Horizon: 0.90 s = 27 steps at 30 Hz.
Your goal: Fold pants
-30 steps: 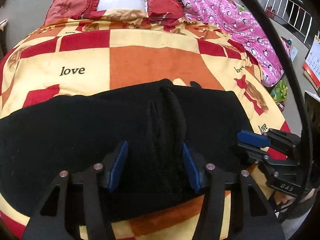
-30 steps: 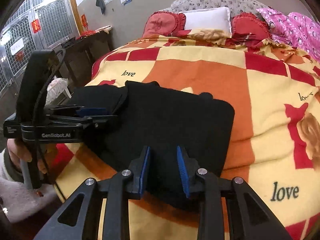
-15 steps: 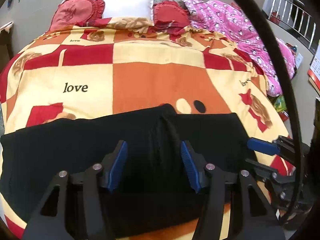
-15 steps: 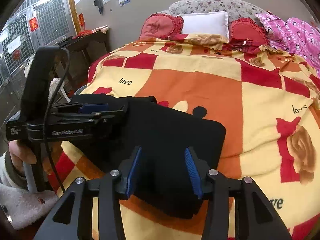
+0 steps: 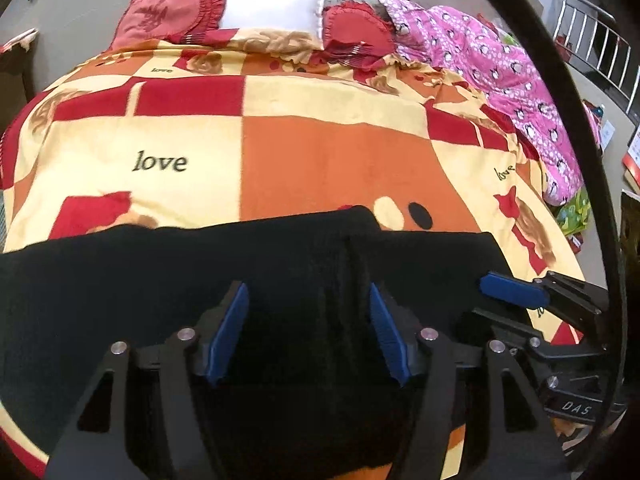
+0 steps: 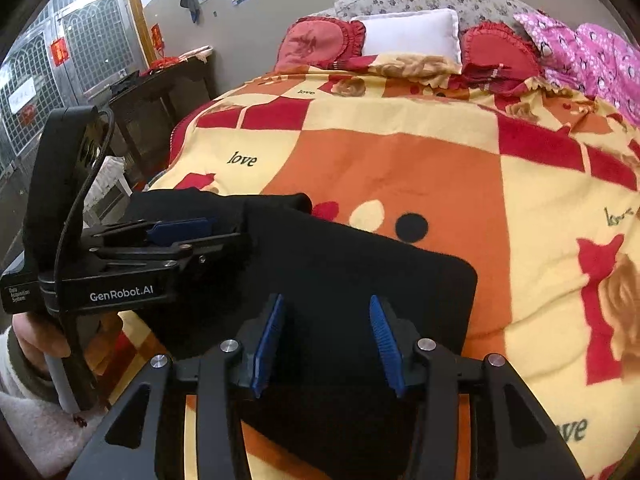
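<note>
The black pants (image 5: 168, 280) lie flat and folded on the near part of the bed, also in the right wrist view (image 6: 360, 264). A raised fold ridge (image 5: 352, 280) runs down their middle. My left gripper (image 5: 308, 328) is open and empty, just above the pants near that ridge; it also shows in the right wrist view (image 6: 224, 232). My right gripper (image 6: 326, 340) is open and empty over the pants' right part, near their right edge; it shows at the right in the left wrist view (image 5: 496, 300).
The bed has a red, orange and yellow checked blanket (image 5: 328, 152). Red and white pillows (image 5: 272, 12) lie at the head. A pink quilt (image 5: 500, 64) lies along the right side. A dark table (image 6: 156, 92) stands left of the bed.
Both grippers have drawn back toward the near edge of the bed. The right gripper's jaws have widened. The pants have settled flatter.
</note>
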Motion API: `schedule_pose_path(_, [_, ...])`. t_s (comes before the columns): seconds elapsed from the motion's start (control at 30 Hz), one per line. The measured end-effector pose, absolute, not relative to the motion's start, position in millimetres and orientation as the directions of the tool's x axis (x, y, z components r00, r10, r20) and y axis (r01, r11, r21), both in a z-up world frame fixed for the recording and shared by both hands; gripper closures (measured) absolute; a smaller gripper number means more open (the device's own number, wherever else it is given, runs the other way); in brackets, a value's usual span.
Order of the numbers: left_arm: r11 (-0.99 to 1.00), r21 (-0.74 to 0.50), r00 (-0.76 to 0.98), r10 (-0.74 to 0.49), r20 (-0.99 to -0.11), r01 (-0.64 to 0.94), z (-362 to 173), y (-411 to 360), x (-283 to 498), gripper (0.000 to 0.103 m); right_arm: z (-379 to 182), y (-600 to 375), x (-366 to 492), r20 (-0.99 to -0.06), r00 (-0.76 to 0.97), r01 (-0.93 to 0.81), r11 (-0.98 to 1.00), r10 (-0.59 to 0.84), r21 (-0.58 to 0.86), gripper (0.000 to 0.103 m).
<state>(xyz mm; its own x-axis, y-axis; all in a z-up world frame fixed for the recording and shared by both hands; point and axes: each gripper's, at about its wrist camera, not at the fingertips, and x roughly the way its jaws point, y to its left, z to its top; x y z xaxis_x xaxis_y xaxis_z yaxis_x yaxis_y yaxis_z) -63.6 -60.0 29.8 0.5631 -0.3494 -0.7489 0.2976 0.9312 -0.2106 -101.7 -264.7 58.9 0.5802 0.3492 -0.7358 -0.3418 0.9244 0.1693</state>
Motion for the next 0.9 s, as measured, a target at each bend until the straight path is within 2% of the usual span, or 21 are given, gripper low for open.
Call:
schedule_pose_path(0.17, [0.938,-0.218,0.572,-0.337,-0.748,0.268,30.0,-46.7,-70.2,0.043,56.5,-253.4,-108.6,-0.744,0.561,-0.373,0.913,0.364,0.166,0.056])
schedule_pose_path(0.27, [0.941,-0.221,0.571,-0.332,-0.750,0.258,29.8,-41.1,-72.6,0.043,47.6,-245.7,-107.2,-0.750,0.553,-0.383,0.910,0.364,0.159,0.049])
schedule_pose_path(0.67, [0.955,-0.226,0.604,-0.295,-0.740,0.190,39.2,-5.1,-89.4,0.042,63.0,-220.6,-103.5,-0.747,0.548,-0.414,0.898,0.376,0.149,0.049])
schedule_pose_path(0.77, [0.961,-0.229,0.619,-0.277,-0.735,0.158,40.5,8.2,-92.7,0.037,61.1,-212.5,-96.5,-0.741,0.534,-0.442,0.882,0.407,0.165,0.049])
schedule_pose_path(0.9, [0.960,-0.249,0.620,-0.272,-0.736,0.126,40.7,24.5,-96.2,0.037,50.5,-199.3,-85.8,-0.761,0.510,-0.454,0.877,0.401,0.158,0.046])
